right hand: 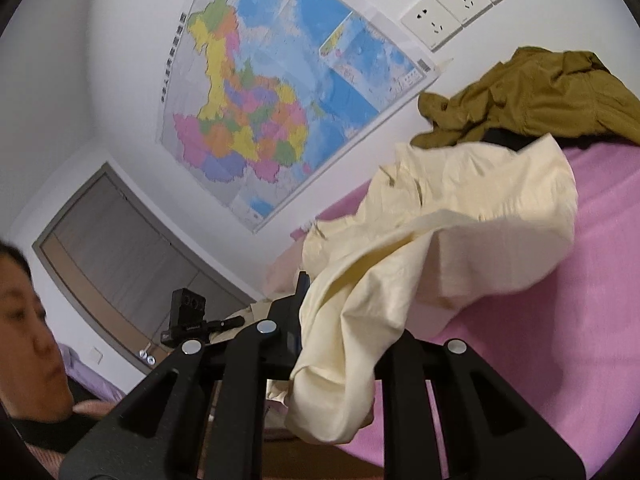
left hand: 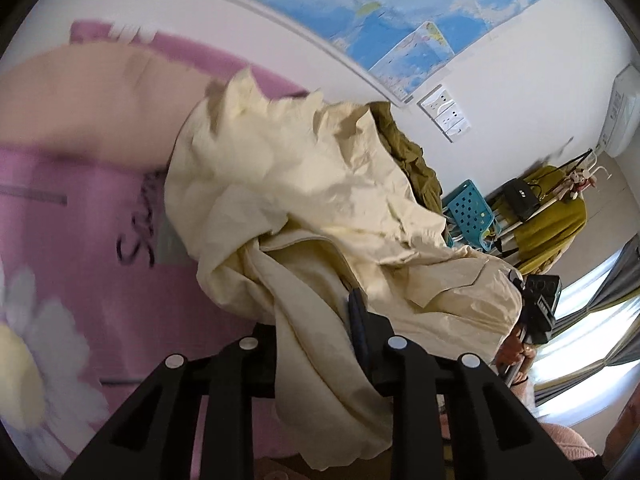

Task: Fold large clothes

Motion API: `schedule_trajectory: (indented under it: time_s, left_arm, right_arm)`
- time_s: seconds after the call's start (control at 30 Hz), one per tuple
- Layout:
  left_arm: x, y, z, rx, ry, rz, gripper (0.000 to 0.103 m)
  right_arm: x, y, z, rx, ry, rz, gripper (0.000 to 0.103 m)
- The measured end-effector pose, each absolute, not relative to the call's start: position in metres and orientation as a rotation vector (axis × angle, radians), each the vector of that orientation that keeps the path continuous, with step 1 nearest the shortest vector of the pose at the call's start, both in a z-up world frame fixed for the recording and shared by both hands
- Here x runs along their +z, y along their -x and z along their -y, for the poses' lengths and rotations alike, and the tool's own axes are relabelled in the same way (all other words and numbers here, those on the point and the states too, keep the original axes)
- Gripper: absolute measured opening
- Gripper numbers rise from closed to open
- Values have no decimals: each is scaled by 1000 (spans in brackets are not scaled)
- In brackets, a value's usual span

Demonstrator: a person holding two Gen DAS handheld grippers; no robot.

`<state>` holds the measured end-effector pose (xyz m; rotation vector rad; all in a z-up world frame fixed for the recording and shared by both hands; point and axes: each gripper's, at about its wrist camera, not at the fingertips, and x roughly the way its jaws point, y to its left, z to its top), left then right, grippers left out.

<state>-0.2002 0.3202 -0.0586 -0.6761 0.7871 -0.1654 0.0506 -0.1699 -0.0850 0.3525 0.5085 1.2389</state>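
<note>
The pink bed (right hand: 560,320) spreads under everything, with a map (right hand: 280,112) on the wall behind. My cream garment (left hand: 320,184) hangs crumpled above the bed, strung between both my tools, and an olive garment (right hand: 532,92) lies heaped behind it. My left tongs (left hand: 316,344) are clamped on one cream edge, my right tongs (right hand: 340,328) on another.
</note>
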Motion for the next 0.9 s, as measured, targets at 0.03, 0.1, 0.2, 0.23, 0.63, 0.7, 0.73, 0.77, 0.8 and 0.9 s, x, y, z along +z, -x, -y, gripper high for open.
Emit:
schedule_trajectory:
  time_s: [0.03,0.1,0.2,0.23,0.63,0.7,0.73,0.77,0.8,0.9]
  left_arm:
    - [-53,195,-321,-163,670,-785,23]
    - [-37,183,-326,-156,647,-783,23]
    - [-20,163,-335,-134,622,-786,22]
    - [-17,158,-336,-128,620,-785,22]
    - [0,71,-372,-7,584,-852,22]
    - [-3,56,-380,11,590,-870,22]
    - [-5,50,-382,20,588,-879,22]
    - [-6,43,-385,28,586,-888,22]
    - [-9,36,-388,33,589,-899,22]
    - [-15,18,-398,47,596,-928,23]
  right_arm:
    - [-78,-57,167,1230,-364,-507,15]
    - [-64,-67,162,1225,-362,-487,15]
    - [-46,-88,153,1223,-390,-480,15]
    - [-42,-94,150,1213,-393,-480,15]
    - [-14,-185,99,1096,-417,-573,16]
    - [-14,-199,92,1075,-428,-595,17]
    - [-14,-203,90,1067,-418,-596,17]
    - [-14,-209,86,1054,-415,-604,18]
    - [-15,-214,84,1048,-422,-614,18]
    - [-17,-234,75,1021,-432,-645,19]
